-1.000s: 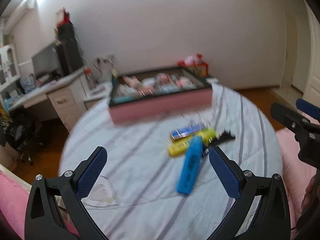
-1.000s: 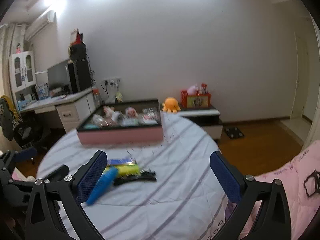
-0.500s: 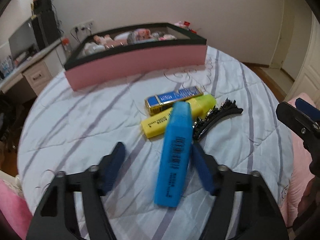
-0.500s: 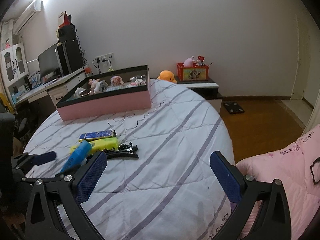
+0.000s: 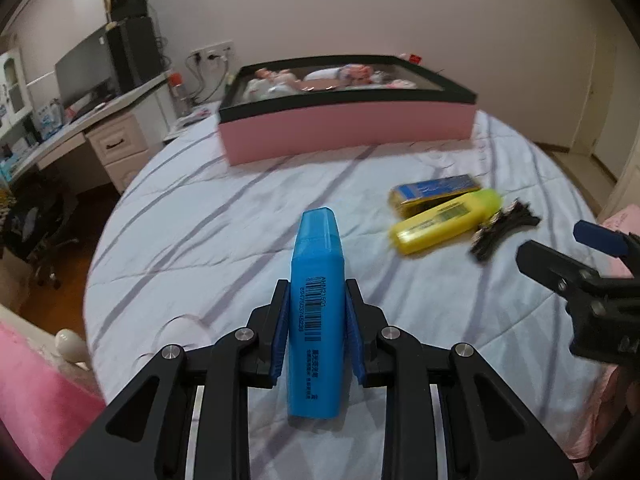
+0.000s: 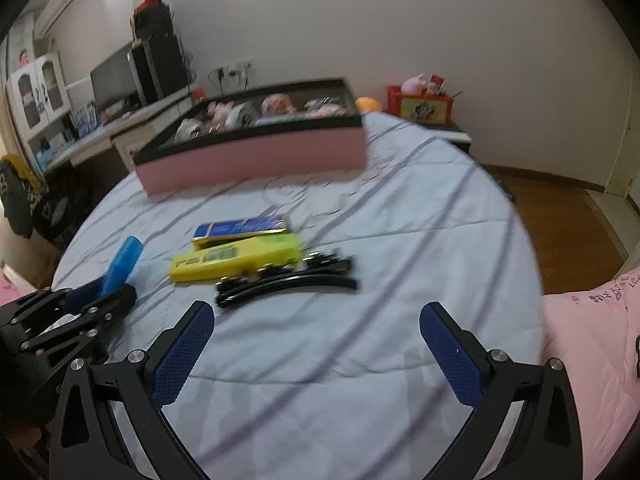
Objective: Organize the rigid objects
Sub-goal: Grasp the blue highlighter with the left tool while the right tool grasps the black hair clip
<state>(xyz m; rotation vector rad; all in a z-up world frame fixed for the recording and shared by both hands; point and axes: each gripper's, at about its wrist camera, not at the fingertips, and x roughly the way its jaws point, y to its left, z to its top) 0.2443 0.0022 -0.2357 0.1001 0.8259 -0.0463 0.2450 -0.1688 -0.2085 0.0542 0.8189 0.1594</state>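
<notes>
The left gripper (image 5: pixel 316 316) is closing on the blue highlighter (image 5: pixel 318 312), next to lift it toward the pink box (image 5: pixel 348 132), while the right gripper (image 6: pixel 316 344) stays spread and empty

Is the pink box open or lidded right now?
Open. The pink box has no lid on it; both wrist views look over its black rim at small items lying inside. What they are is too blurred to tell.

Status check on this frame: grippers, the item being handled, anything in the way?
Left gripper closing, fingers on blue highlighter. Right gripper open, empty, above black hair clips. Pink box ahead, path clear.
</notes>
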